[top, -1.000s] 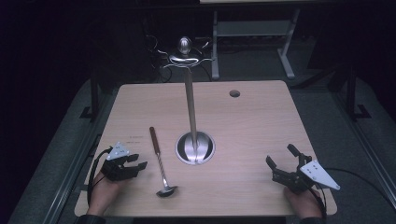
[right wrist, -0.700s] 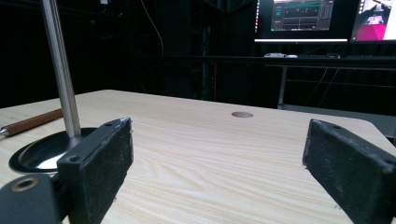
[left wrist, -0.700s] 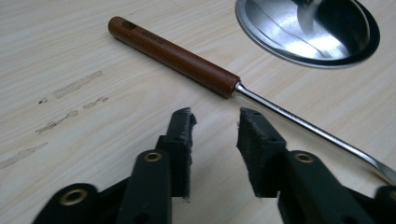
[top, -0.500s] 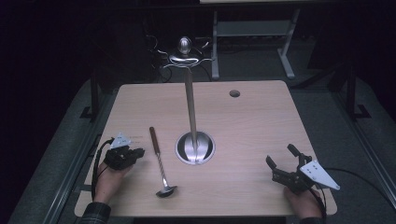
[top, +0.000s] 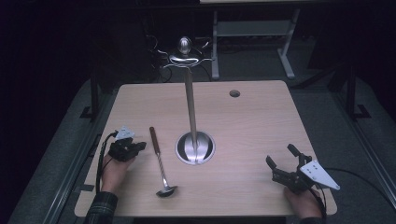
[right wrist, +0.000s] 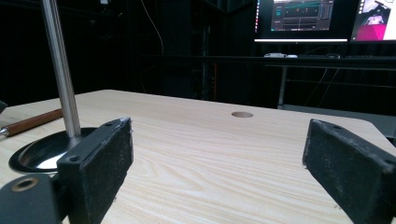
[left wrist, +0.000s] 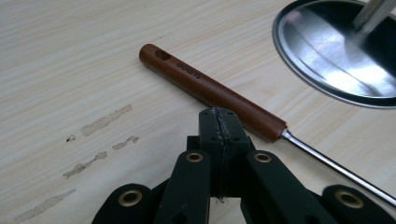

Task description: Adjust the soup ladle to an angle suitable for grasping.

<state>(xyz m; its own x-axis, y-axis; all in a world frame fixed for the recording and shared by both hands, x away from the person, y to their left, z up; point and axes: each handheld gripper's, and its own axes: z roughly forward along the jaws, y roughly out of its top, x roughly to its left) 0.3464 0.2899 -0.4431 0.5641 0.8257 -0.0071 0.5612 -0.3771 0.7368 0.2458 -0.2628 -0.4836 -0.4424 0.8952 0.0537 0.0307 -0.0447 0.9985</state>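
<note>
Left gripper point(left wrist: 219, 126) closed, empty, beside ladle point(top: 160, 163); right gripper point(top: 285, 164) open. Ladle stiff, light; wooden handle point(left wrist: 212, 91) likely grips best.

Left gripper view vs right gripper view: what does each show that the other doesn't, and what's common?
Left gripper view alone: its own tongs shut with nothing between them, just short of the ladle's wooden handle; the hanging hole and printed lettering on that handle; pale smears on the table.

Right gripper view alone: its own tongs wide open over bare wood, the round hole in the tabletop, and monitors in the dark background.

Both: the stand's shiny round base, its pole, the wooden handle and the table.
</note>
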